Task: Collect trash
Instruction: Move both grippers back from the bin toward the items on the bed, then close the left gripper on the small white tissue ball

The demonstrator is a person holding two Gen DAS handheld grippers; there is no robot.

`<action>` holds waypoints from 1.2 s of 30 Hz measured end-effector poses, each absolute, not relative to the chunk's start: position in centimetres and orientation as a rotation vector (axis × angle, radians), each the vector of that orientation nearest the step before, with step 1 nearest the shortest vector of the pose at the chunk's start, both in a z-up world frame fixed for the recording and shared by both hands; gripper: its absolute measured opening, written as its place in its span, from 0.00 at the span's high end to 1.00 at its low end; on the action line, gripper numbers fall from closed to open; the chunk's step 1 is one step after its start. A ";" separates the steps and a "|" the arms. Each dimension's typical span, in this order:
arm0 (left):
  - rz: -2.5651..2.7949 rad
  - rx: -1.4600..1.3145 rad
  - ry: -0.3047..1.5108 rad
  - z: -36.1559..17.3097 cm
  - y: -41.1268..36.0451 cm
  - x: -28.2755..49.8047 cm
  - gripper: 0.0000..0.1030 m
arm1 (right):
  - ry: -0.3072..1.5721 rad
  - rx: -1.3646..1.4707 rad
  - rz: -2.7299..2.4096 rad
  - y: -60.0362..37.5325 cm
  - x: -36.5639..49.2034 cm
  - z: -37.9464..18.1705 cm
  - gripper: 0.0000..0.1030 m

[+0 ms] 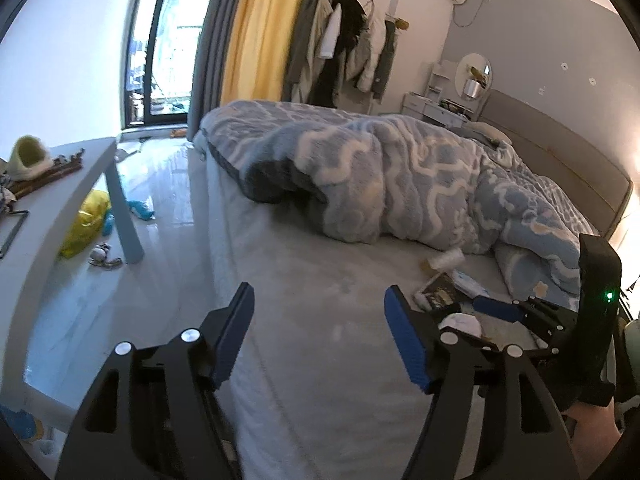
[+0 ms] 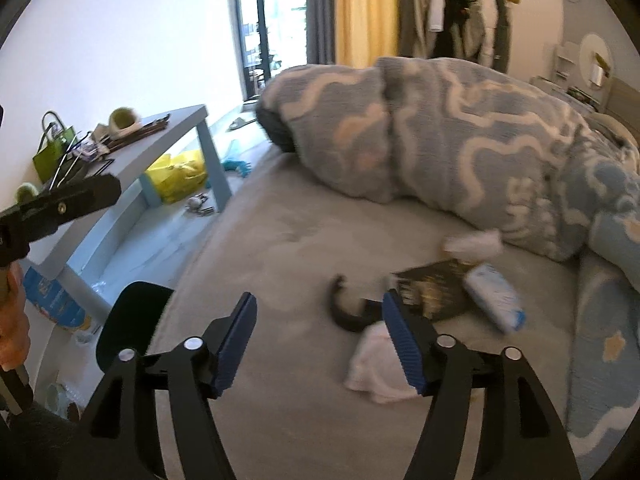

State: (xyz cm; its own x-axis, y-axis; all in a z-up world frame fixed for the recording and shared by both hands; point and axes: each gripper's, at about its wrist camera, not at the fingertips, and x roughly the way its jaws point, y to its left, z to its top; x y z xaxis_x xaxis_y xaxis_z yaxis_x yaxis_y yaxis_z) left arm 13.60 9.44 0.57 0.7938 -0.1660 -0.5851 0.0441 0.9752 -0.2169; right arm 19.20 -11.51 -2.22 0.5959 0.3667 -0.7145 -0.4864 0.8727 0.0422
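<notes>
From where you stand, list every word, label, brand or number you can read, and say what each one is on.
None can be read.
Dark packet on the bed: gold print, too blurred.
White and blue packet beside it: blue marks, too blurred.
Blue package on the floor by the table: printed, but no letters can be made out.
Yellow bag under the table: no print visible.

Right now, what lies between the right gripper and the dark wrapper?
In the right wrist view, a crumpled white tissue lies between the right gripper and the dark wrapper.
</notes>
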 end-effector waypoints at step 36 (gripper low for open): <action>-0.282 -0.275 0.888 -7.5 -4.5 19.5 0.12 | 0.882 -0.152 0.413 -24.1 19.7 -5.7 0.24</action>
State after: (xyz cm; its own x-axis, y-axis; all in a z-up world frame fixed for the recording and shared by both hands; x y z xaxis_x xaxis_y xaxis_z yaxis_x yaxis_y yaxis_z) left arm 19.54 -4.46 -7.49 0.5990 -0.3520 -0.7192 0.1266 0.9285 -0.3490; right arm 19.74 -24.14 -5.69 0.5631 0.2874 -0.7748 -0.4109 0.9108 0.0392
